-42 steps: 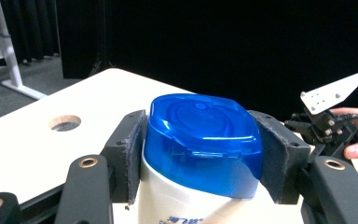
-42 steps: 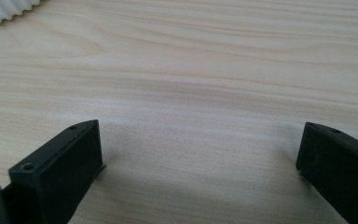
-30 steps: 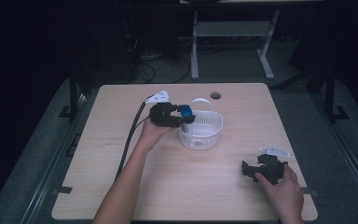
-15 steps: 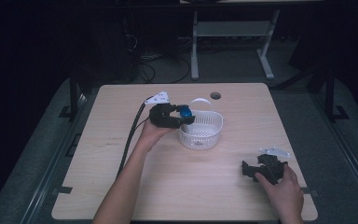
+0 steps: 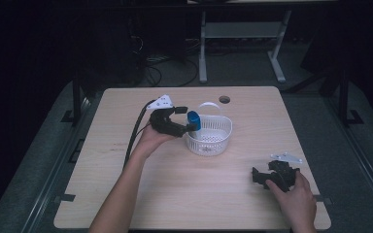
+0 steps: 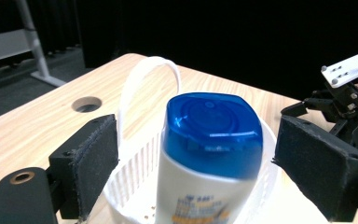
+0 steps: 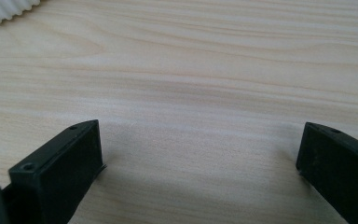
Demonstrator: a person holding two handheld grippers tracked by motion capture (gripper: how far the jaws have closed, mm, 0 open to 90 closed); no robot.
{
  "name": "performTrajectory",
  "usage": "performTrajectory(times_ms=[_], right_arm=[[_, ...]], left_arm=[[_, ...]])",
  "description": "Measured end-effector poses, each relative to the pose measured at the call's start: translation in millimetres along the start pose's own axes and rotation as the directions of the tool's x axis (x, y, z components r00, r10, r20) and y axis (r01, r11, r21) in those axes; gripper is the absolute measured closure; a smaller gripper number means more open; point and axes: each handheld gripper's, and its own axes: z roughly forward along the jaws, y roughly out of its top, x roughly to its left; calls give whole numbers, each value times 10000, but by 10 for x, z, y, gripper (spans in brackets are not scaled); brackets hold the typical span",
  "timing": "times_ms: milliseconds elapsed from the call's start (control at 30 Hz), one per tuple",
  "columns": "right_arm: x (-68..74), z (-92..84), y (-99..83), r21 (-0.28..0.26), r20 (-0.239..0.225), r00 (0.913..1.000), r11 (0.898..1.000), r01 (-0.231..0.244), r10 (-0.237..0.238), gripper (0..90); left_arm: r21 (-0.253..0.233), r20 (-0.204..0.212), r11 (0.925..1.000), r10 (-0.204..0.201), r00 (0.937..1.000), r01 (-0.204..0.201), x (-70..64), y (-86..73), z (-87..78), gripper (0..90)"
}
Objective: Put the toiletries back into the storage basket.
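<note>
Left claw has just been opening — jaws spread either side of the upright bottle, pads clear, in the basket mid-frame; right claw gapes — idle, lower right.

Left gripper was held mid-table on an outstretched forearm, jaws just opened wide, pads clear. Right gripper rested low near the right edge, jaws spread apart.

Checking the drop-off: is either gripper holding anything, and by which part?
Nothing is held. The left gripper has just opened around the bottle in the basket; the right gripper is open.
</note>
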Motion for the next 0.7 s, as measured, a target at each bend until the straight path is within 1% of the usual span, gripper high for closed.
performTrajectory(times_ms=[33,133,167,233,300,367,500,633,700], right_arm=[[0,0,0,0,-1,10000,10000,-3,3,0],[1,0,0,1,-1,10000,10000,-3,3,0],[1,0,0,3,-1,10000,10000,-7,7,0],[1,0,0,2,-1,10000,10000,-5,5,0],[1,0,0,3,0,10000,10000,-7,7,0],[1,0,0,2,0,10000,10000,-6,6,0],[1,0,0,2,-3,10000,10000,-6,6,0],[0,0,0,0,-2,10000,10000,-1,1,0],[0,0,0,-2,0,10000,10000,1,-1,0]], left_arm=[[82,-80,9999,78,9999,-78,-12,6,-37,131],[293,-385,9995,153,9991,-142,-52,23,-156,131],[316,-499,9994,128,9987,-113,-64,24,-197,131],[339,-554,9994,35,9985,-16,-80,12,-285,131],[458,-719,9989,70,9974,-37,-94,-5,-364,131],[497,-836,9987,-41,9965,83,-102,-26,-437,131],[688,-1049,9976,-17,9945,89,-123,-62,-559,132],[819,-1335,9965,-46,9910,156,-165,-106,-667,133],[995,-1495,9948,-59,9887,210,-191,-135,-719,135]])
